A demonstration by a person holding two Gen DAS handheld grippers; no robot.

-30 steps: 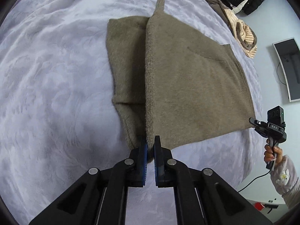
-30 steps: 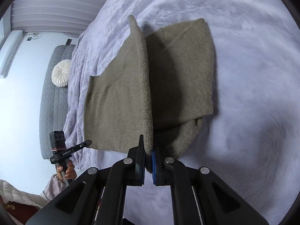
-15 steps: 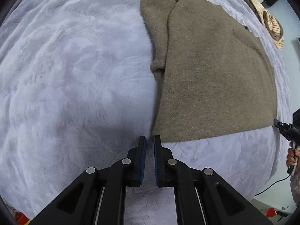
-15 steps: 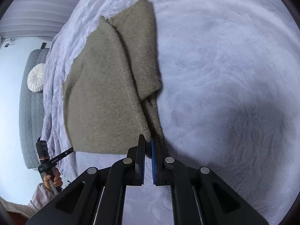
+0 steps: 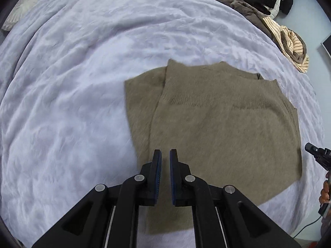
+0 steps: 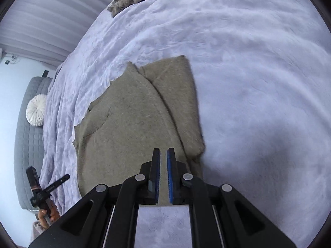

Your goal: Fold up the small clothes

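One folded brown sweater [image 5: 223,128] on the bed [image 5: 72,103], two grippers above, both jaws closed, empty

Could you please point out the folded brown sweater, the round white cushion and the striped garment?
folded brown sweater [image 5: 223,128], left wrist view, top panel.
round white cushion [image 6: 36,113], right wrist view, centre.
striped garment [image 5: 289,39], left wrist view, bunched fabric.

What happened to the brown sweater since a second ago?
Both hand-held grippers, left and right, let go of the brown sweater's raised flap. It now lies flat over the rest, folded. Both pulled back, empty. The purple blanket and clothes pile stayed put.
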